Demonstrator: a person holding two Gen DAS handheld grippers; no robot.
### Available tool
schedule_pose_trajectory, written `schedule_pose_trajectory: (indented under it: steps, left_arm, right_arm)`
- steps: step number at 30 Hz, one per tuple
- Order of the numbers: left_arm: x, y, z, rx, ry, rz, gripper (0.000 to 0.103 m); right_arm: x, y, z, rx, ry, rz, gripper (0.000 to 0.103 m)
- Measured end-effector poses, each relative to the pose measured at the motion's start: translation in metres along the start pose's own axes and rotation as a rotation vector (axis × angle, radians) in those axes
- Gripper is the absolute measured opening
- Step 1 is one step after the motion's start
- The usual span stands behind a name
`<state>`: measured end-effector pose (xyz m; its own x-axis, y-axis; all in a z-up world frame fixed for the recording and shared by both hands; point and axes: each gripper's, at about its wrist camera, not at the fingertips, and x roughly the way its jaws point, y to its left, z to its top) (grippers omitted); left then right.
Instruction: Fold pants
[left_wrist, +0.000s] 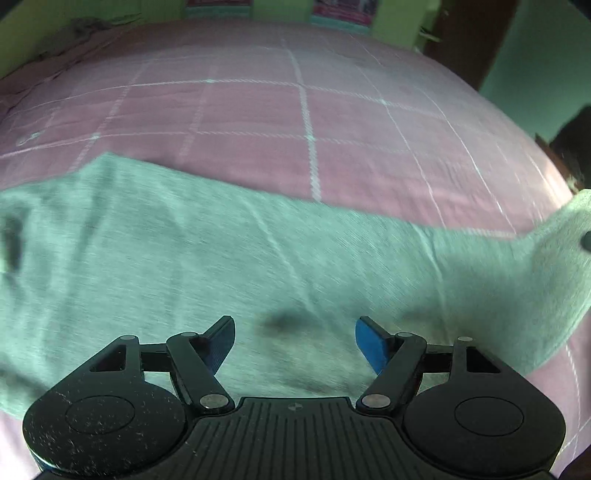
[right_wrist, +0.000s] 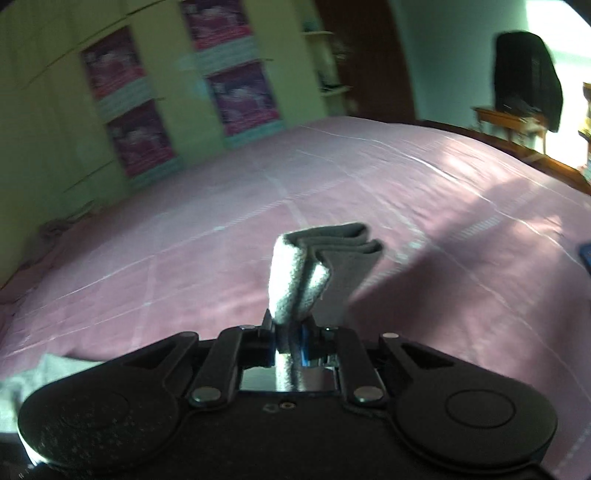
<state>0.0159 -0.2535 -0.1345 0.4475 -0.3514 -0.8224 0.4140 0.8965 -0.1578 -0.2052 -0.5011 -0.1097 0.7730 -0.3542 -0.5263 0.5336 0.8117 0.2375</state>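
Pink checked bedspread (left_wrist: 258, 110) underneath. Grey pants (left_wrist: 184, 251) stretched crosswise beneath left gripper (left_wrist: 295, 341), jaws wide, empty. Right gripper (right_wrist: 291, 332) clamped on bunched pants end, raised at right.

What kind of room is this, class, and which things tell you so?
Most likely a bedroom: a wide bed under a pink checked bedsheet, grey pants spread on it, and green cupboard doors with posters behind.

Black tongs (left_wrist: 295, 341), blue pads (left_wrist: 369, 343), silver rivets.
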Motion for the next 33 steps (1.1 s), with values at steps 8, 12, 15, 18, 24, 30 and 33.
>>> schedule_pose_trajectory:
  steps: [8,12,15,18,24,30,33]
  left_arm:
    - [-0.025,0.111,0.014,-0.164,-0.026,0.089,0.073]
    - [-0.022,0.141,0.003,-0.23,0.008,0.087,0.073]
    - [-0.015,0.144,-0.005,-0.262,0.049,0.027,0.073]
    - [-0.006,0.133,-0.008,-0.304,0.095,-0.092,0.073]
    - [0.015,0.104,-0.017,-0.38,0.167,-0.267,0.073]
    - [0.035,0.085,-0.027,-0.458,0.191,-0.337,0.032]
    - [0.04,0.075,-0.03,-0.48,0.163,-0.324,0.022]
  right_arm:
    - [0.021,0.132,-0.041,-0.163,0.122,0.299,0.012]
    - [0.049,0.175,-0.088,-0.214,0.281,0.355,0.032]
    - [0.067,0.181,-0.115,-0.245,0.394,0.339,0.052]
    - [0.052,0.171,-0.103,-0.229,0.376,0.401,0.052]
    - [0.009,0.131,-0.065,-0.18,0.203,0.386,0.06]
    - [0.004,0.092,-0.056,-0.1,0.168,0.316,0.062]
    - [0.001,0.073,-0.062,-0.038,0.148,0.284,0.062]
